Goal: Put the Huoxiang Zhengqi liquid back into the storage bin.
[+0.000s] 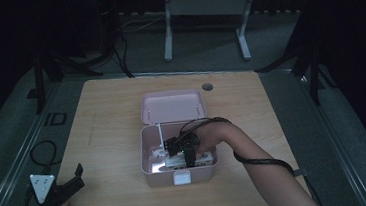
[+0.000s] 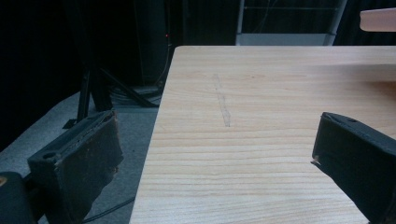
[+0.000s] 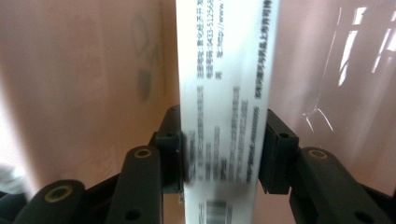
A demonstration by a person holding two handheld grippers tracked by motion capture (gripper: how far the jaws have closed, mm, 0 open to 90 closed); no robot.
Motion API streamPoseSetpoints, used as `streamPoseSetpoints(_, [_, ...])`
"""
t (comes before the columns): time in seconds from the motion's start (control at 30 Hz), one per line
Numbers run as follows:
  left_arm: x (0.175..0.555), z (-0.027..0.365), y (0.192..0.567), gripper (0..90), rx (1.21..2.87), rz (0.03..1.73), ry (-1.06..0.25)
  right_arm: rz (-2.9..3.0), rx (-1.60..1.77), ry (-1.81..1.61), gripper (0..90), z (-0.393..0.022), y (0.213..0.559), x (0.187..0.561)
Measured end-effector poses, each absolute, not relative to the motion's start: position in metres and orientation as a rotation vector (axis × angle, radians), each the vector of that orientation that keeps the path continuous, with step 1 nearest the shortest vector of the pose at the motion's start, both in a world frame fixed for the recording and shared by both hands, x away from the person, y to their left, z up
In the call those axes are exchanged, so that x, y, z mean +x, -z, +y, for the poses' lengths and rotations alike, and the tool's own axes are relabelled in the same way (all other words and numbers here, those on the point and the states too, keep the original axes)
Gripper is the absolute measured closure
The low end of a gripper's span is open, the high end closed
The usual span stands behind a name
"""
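An open pink box (image 1: 145,154) stands mid-table with its lid (image 1: 173,106) tipped back. My right gripper (image 1: 182,150) reaches down into it from the right. In the right gripper view, the two black pads (image 3: 170,144) press on both sides of a tall white carton (image 3: 224,84) printed with small text and a barcode, against the pink inner wall (image 3: 84,93). My right gripper (image 3: 223,140) is shut on that carton. My left gripper (image 1: 74,178) rests at the table's near left corner. Its jaws stand wide apart over bare wood, so my left gripper (image 2: 215,135) is open and holds nothing.
The wooden table (image 1: 107,119) has a round cable hole (image 1: 207,87) near its far edge. Other pale items lie in the box (image 1: 158,163). Cables (image 1: 45,152) coil on the floor at the left. A white desk frame (image 1: 203,11) and dark stands lie beyond.
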State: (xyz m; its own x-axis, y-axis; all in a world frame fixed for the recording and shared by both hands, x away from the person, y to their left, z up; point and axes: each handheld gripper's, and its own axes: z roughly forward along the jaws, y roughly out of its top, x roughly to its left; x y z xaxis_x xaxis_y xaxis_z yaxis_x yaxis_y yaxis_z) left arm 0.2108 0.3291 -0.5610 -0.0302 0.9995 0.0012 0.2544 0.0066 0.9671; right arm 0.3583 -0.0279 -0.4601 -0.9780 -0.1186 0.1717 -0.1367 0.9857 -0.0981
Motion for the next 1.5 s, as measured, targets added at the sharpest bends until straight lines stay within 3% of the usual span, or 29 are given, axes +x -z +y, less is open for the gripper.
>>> streamPoseSetpoints(0.83, [0.211,0.329,0.561,1.6,1.382,1.422,-1.101,-3.038,0.150,-0.059,55.8,-0.050,0.389,0.363])
streamPoseSetpoints(1.3, [0.211,0.328,0.561,1.6,1.384,1.423,-1.102,-3.107,0.097,0.068,42.0,-0.080,0.360,0.364])
streamPoseSetpoints(1.5, [0.212,0.328,0.561,1.6,1.385,1.425,-1.103,-3.138,-0.005,0.127,36.9,-0.118,0.353,0.372])
